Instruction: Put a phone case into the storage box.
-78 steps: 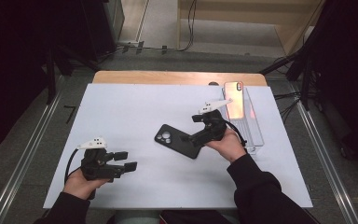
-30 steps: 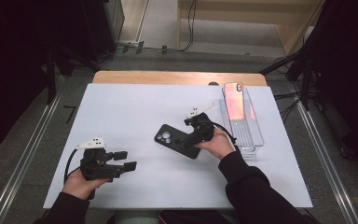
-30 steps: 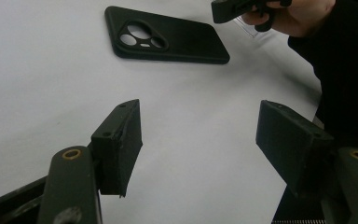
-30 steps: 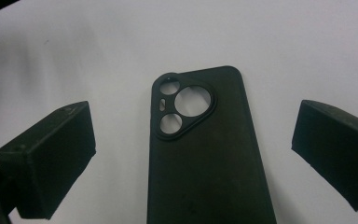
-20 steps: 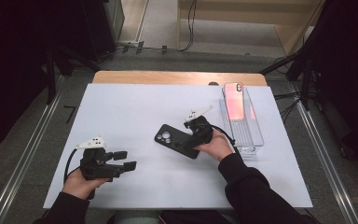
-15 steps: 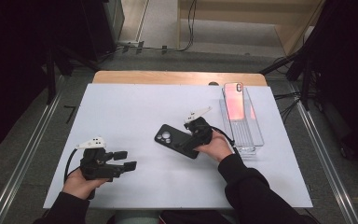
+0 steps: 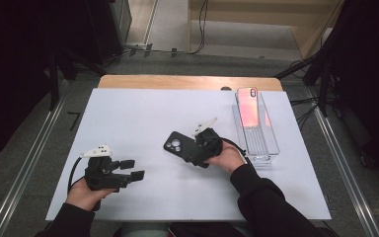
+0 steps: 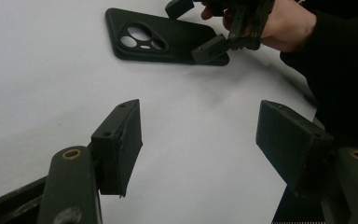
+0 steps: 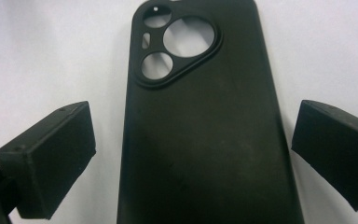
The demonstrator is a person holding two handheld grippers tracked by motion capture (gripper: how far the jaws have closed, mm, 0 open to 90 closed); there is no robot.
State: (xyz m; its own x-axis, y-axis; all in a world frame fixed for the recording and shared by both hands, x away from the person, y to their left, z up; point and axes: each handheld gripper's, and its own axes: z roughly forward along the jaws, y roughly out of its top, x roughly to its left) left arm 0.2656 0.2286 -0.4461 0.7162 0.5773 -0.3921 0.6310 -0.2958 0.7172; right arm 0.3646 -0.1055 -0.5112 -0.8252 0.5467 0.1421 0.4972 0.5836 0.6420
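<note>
A white sheet [image 7: 143,123] covers nearly the whole table, leaving a strip of bare wood [image 7: 177,82] along the far edge. A black phone case [image 7: 180,146] lies flat on the sheet a little right of the middle, its camera cut-outs facing up. Near the right edge, toward the far right corner, a clear plastic tray [image 7: 258,144] rests lengthwise on the sheet, with a pinkish phone [image 7: 249,106] lying in its far end.

High view overhead; gripper views share phone case [image 7: 181,146].
</note>
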